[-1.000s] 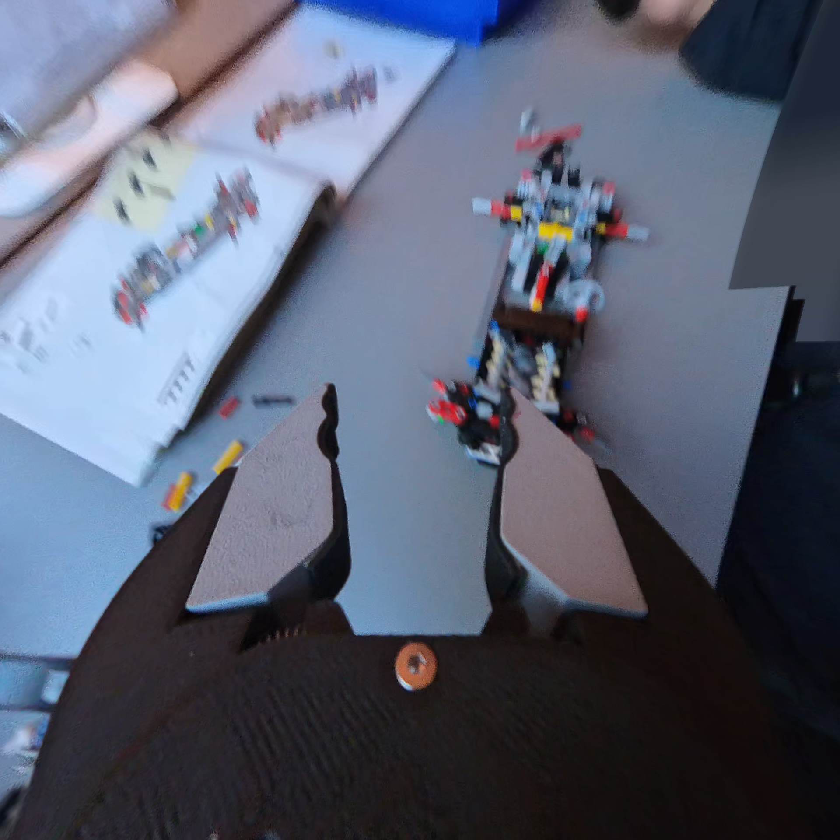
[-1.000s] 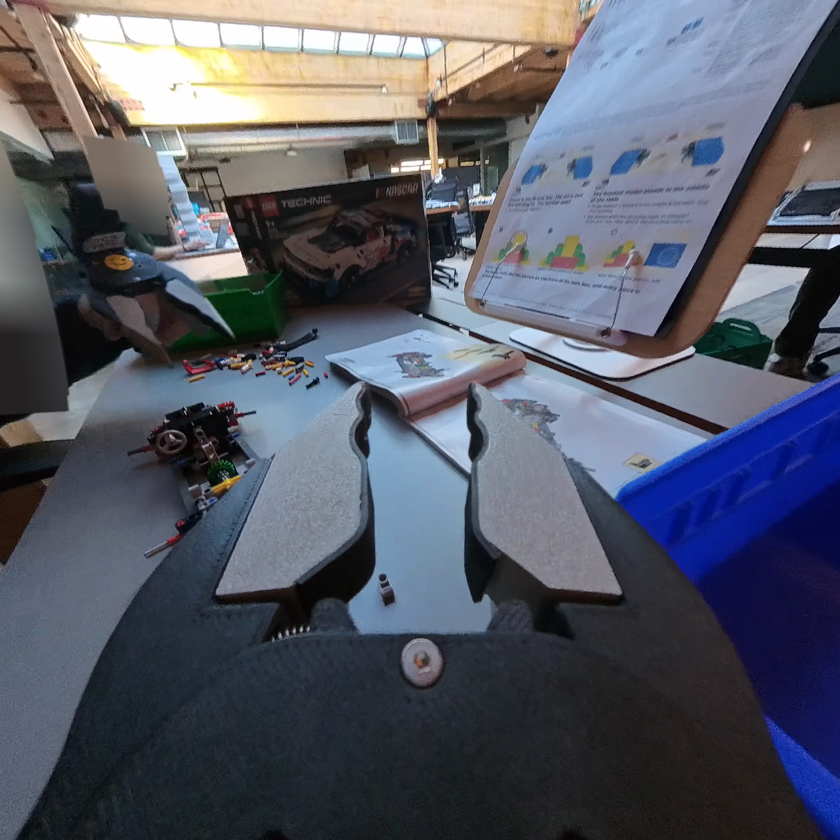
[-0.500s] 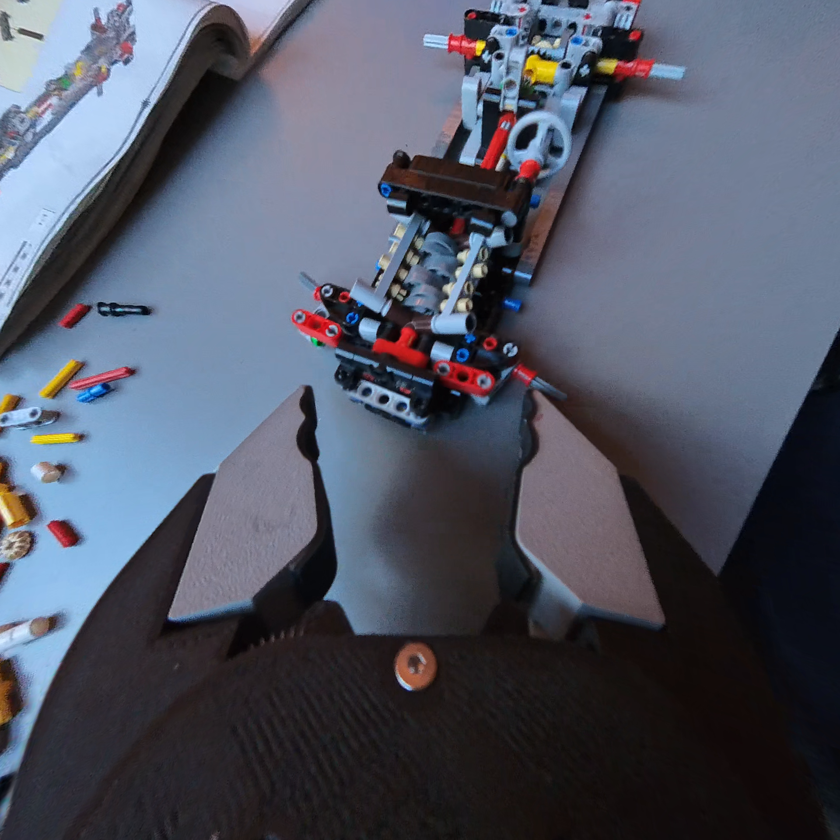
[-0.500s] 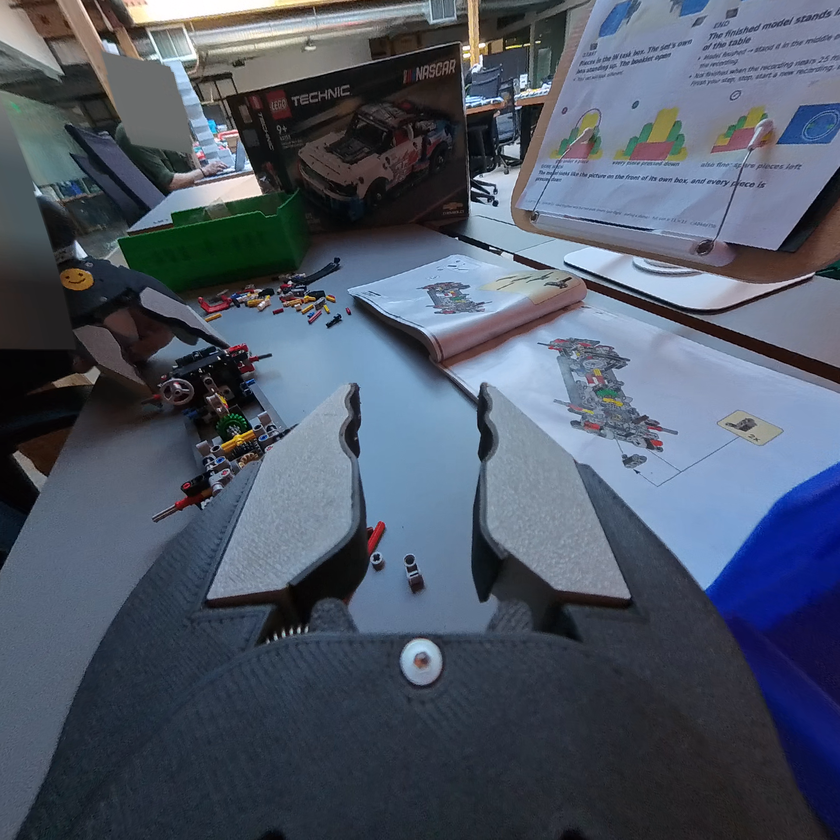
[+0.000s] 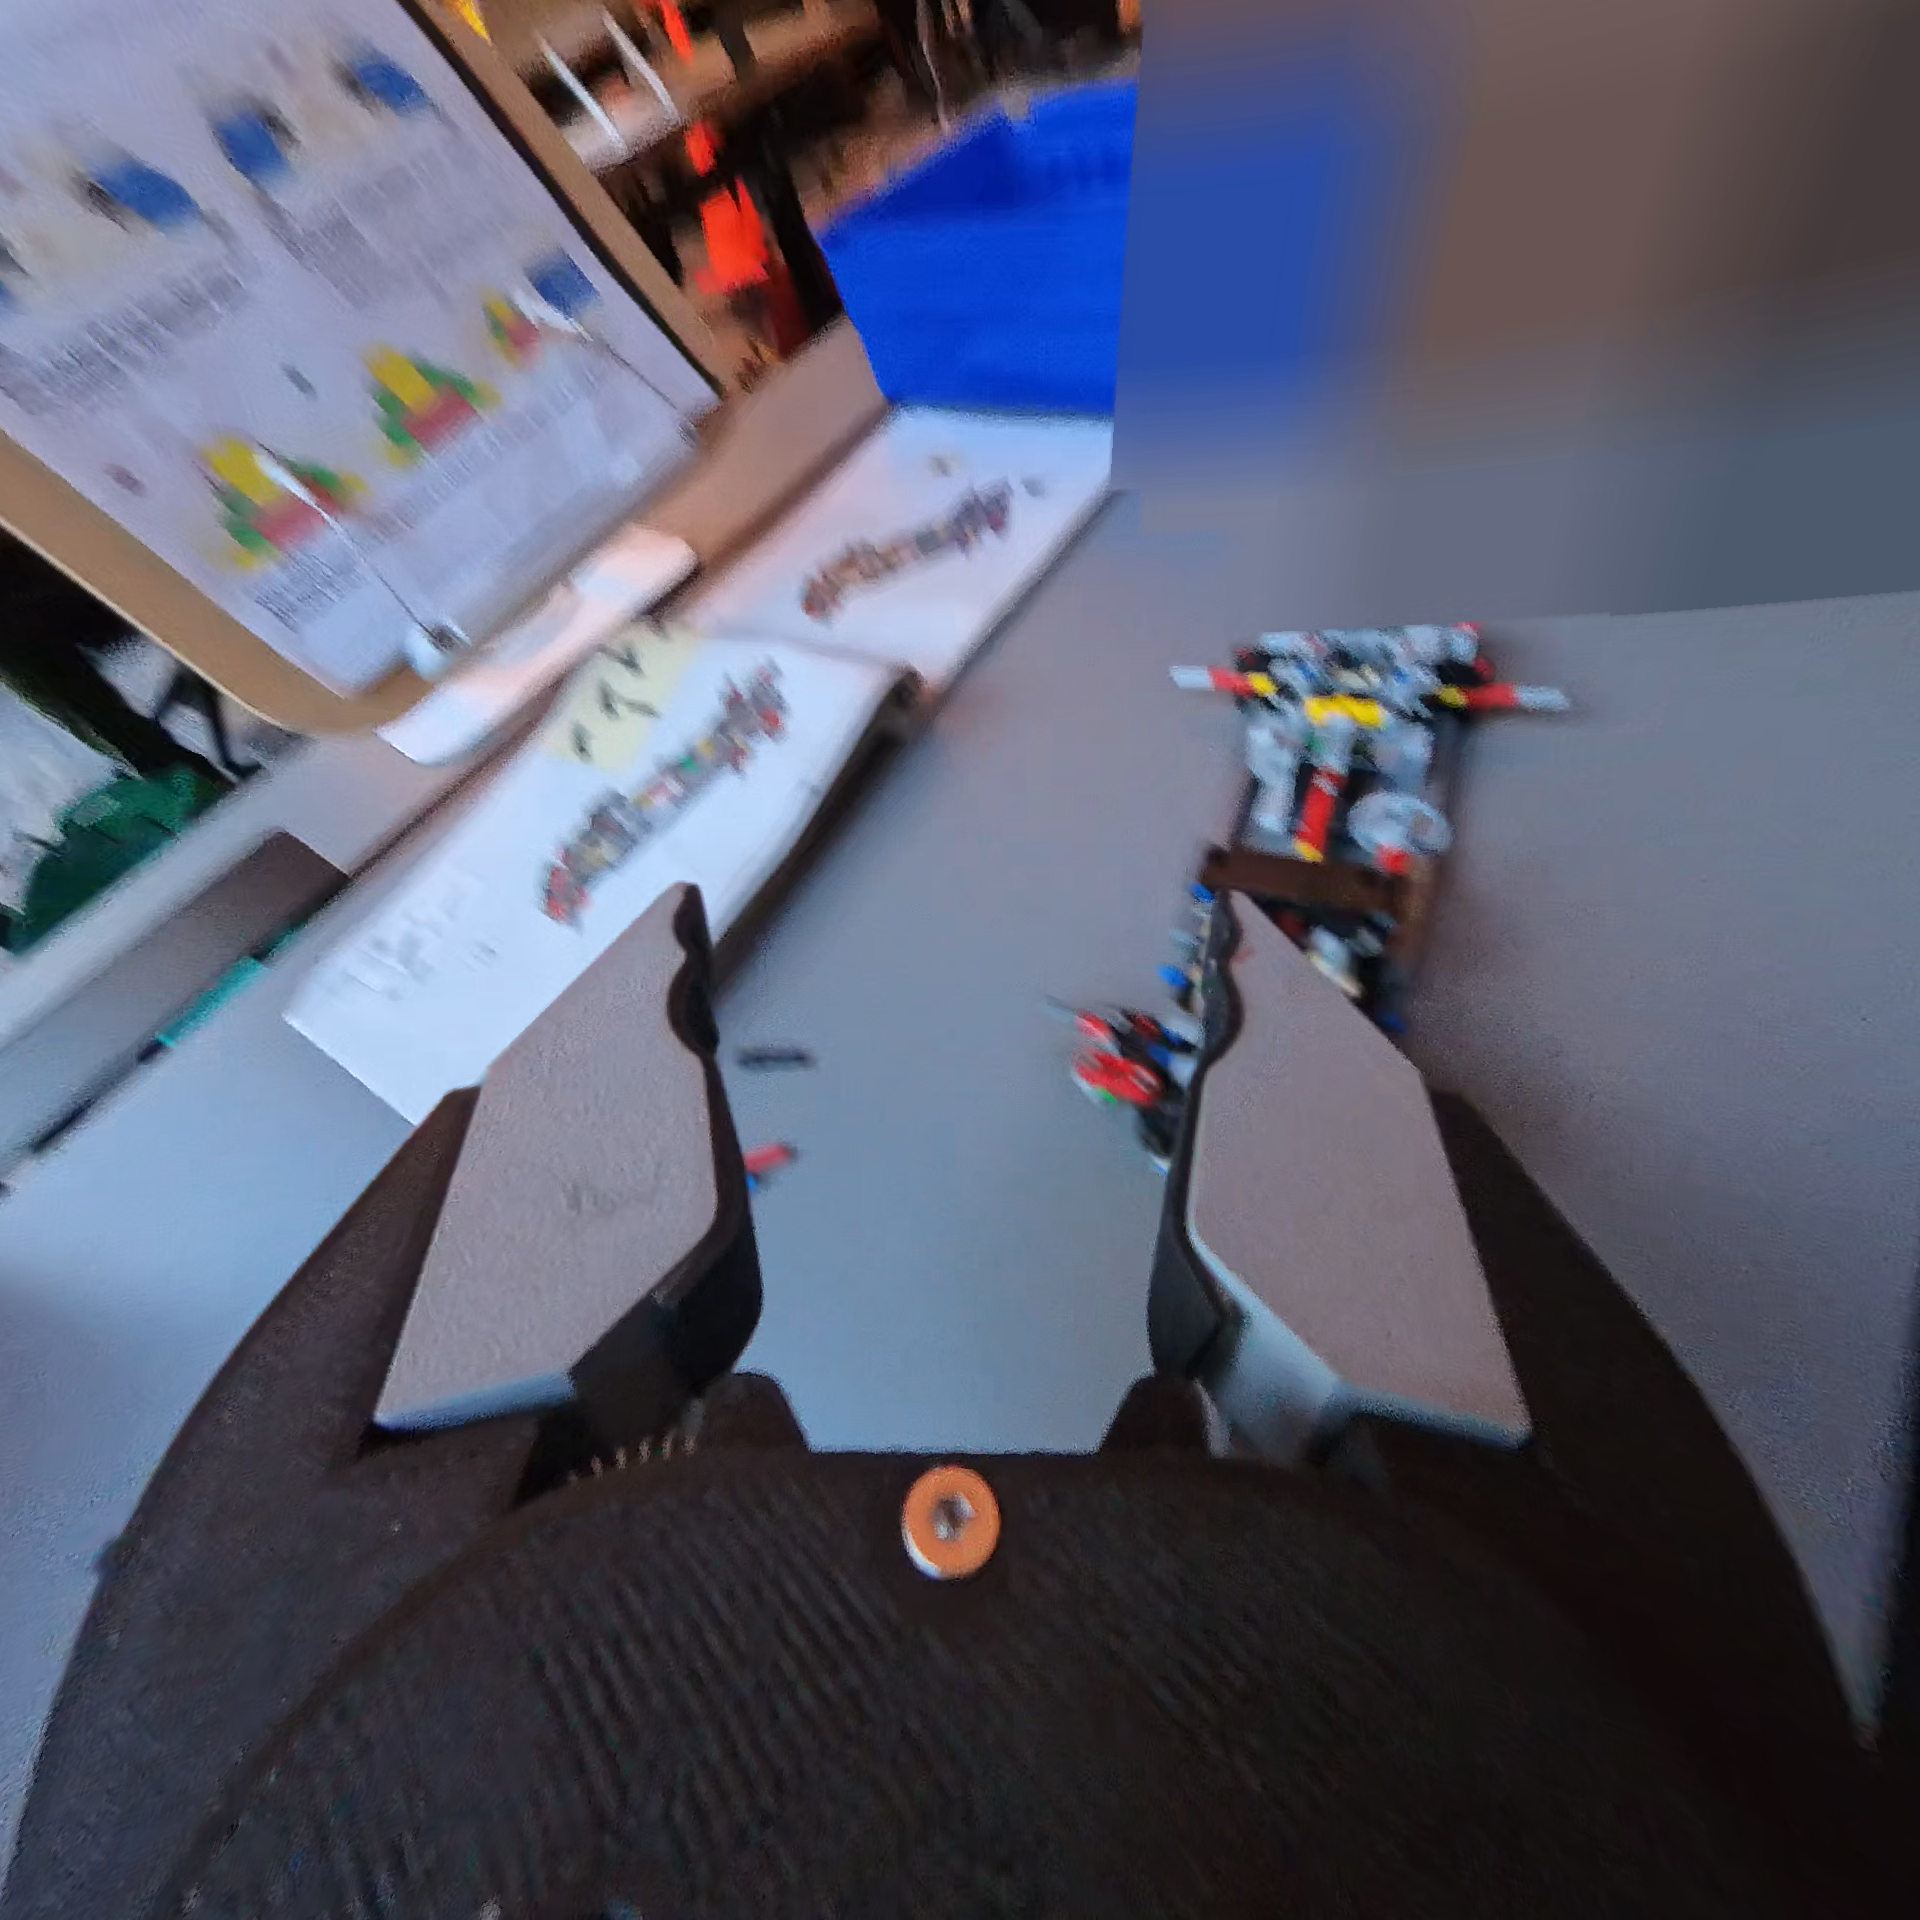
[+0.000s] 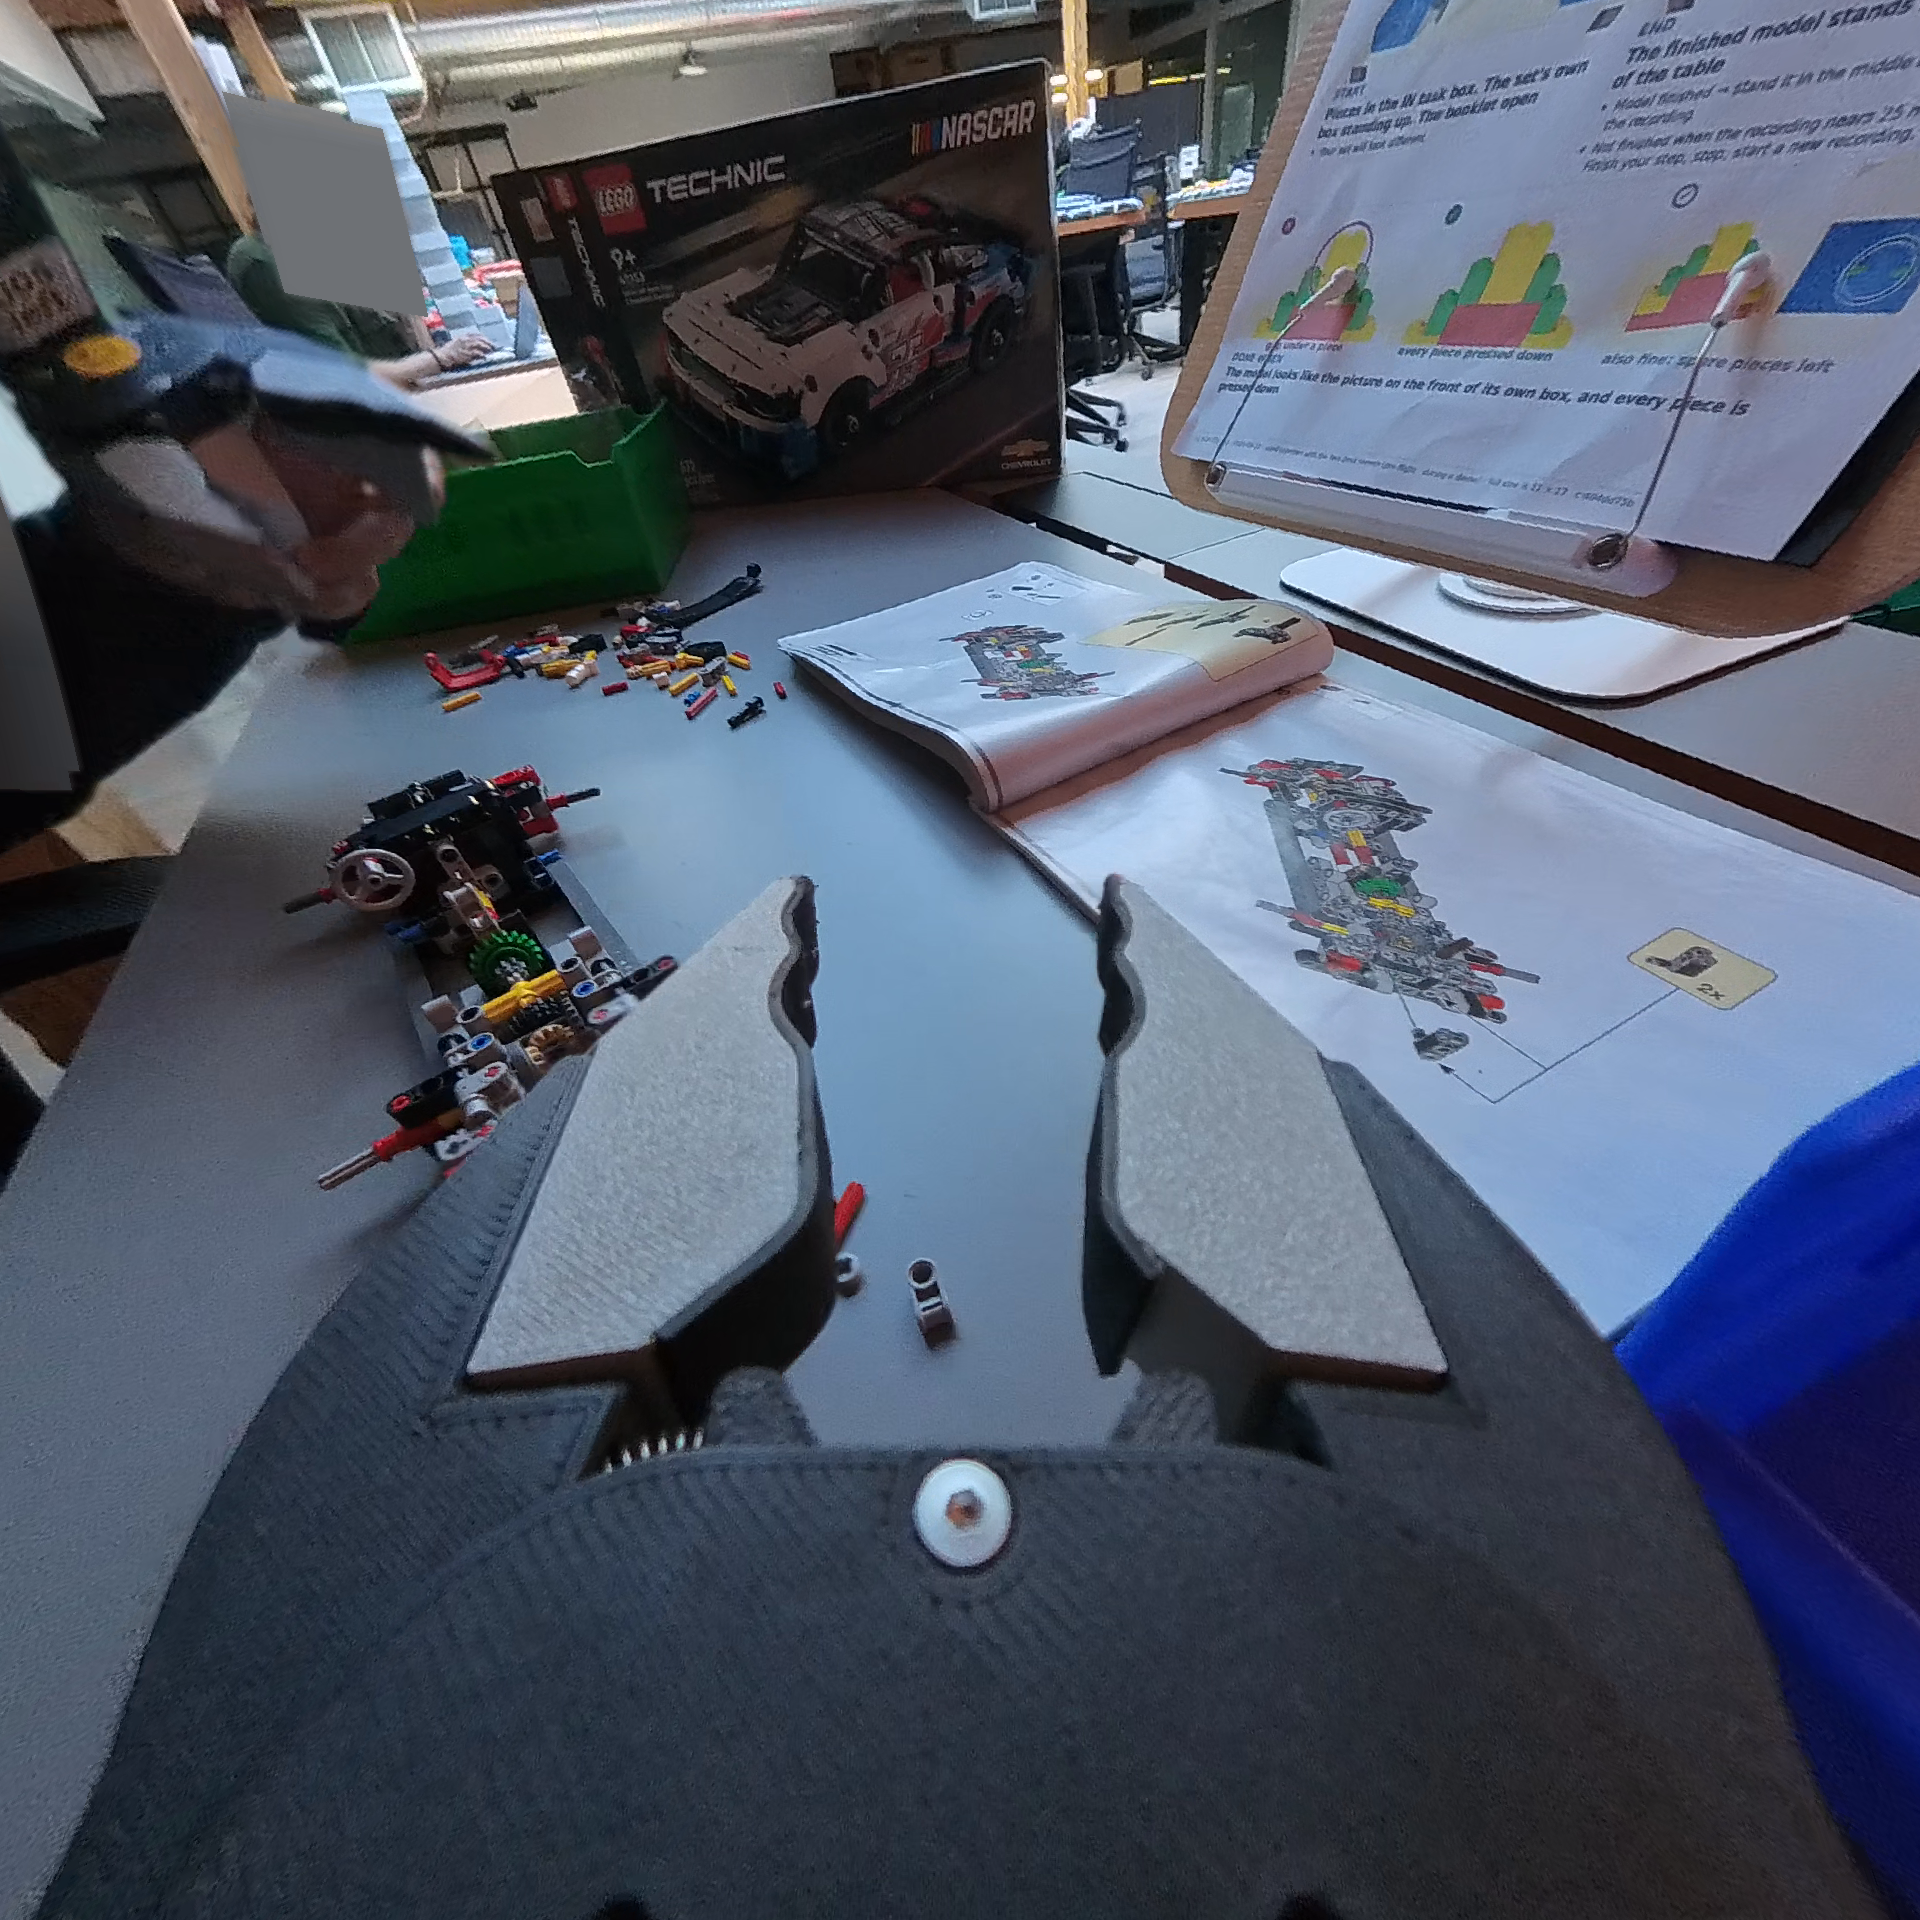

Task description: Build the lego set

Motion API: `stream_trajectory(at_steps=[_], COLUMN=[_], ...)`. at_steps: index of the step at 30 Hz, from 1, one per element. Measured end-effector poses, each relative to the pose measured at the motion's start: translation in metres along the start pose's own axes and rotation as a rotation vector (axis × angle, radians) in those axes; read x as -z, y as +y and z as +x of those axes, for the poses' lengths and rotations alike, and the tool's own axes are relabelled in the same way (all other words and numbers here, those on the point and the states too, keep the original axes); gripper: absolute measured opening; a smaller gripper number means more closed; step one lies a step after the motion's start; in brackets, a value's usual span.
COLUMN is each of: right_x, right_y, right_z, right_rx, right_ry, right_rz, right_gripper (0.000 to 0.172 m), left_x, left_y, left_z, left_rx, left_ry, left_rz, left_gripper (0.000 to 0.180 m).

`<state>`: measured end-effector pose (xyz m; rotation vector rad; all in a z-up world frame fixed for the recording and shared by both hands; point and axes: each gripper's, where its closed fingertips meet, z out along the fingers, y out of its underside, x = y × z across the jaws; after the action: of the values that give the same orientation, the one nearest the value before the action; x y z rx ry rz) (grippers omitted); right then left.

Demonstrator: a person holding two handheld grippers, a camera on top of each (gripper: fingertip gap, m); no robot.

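Since half a second ago, left gripper [image 5: 956,925] has lifted off the chassis [image 5: 1340,810], jaws wide, empty. Right gripper [image 6: 956,904] hovers half-open, empty, above a small connector [image 6: 928,1286] beside the booklet [image 6: 1299,862].

One part-built model [image 6: 457,914] at 9 o'clock; one open booklet [image 6: 1195,748]; one green bin [image 6: 540,530]; one model box [image 6: 810,301]; two tools [image 6: 956,914] [image 6: 260,447].
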<state>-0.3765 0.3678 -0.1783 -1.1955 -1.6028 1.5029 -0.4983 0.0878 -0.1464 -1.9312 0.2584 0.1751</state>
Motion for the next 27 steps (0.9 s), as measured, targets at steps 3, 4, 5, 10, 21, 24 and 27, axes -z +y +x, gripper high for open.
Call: stream_trajectory(at_steps=[3,4,5,10,21,24,27], right_x=[0.002,0.003,0.004,0.008,0.004,0.006,0.007], right_y=[0.003,0.004,0.005,0.012,0.014,0.013,0.013], right_z=[0.006,0.009,0.013,0.035,0.052,0.056,0.053], right_rx=[0.038,0.049,0.06,0.128,0.103,0.083,0.082], right_ry=[0.051,0.071,0.093,0.213,0.221,0.222,0.204], right_rz=[-0.014,-0.015,-0.016,-0.05,-0.064,-0.054,-0.057], right_gripper=[0.052,0.053,0.052,0.053,0.051,0.051,0.051], left_x=[-0.019,-0.028,-0.036,-0.077,-0.084,-0.084,-0.085], left_y=[-0.021,-0.025,-0.027,0.001,0.036,0.04,0.042], left_z=[-0.035,-0.045,-0.054,-0.078,-0.08,-0.084,-0.086], left_rx=[0.051,0.082,0.112,0.191,0.17,0.196,0.19], left_ry=[-0.002,0.003,0.0,-0.041,-0.164,-0.175,-0.192], left_rz=[0.112,0.136,0.159,0.144,-0.048,-0.06,-0.068], left_gripper=[0.086,0.086,0.085,0.07,0.053,0.05,0.049])
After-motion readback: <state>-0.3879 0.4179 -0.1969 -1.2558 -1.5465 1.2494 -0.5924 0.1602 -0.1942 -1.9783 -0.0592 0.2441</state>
